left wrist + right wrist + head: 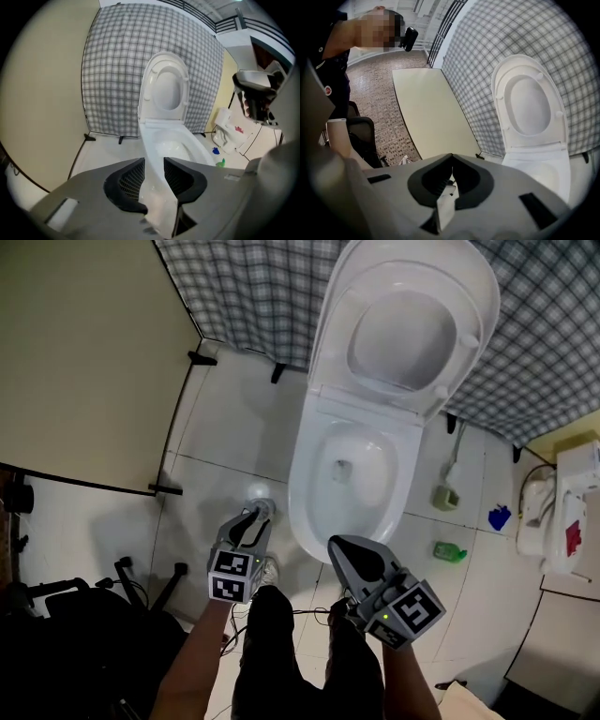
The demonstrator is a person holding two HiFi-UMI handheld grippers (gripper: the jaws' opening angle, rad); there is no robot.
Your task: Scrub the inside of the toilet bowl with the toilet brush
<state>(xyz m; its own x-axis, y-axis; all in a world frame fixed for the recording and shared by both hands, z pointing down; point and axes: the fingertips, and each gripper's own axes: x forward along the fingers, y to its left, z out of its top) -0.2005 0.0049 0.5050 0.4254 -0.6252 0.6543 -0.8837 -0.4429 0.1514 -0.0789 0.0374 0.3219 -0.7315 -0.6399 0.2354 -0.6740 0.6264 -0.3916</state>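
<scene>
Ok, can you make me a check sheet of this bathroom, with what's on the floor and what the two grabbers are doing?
Surface: white tiled floor.
Job's things: toilet with its lid up and the bowl open; a long-handled thing in a greenish holder to the right may be the brush.
Clutter: green bottle, blue thing, round pale object by the left gripper's tip.
Grippers: left gripper, jaws apart, empty; right gripper, jaws together, empty.
Cables: thin cable by the person's legs.
Surroundings: checked screen, beige panel.
</scene>
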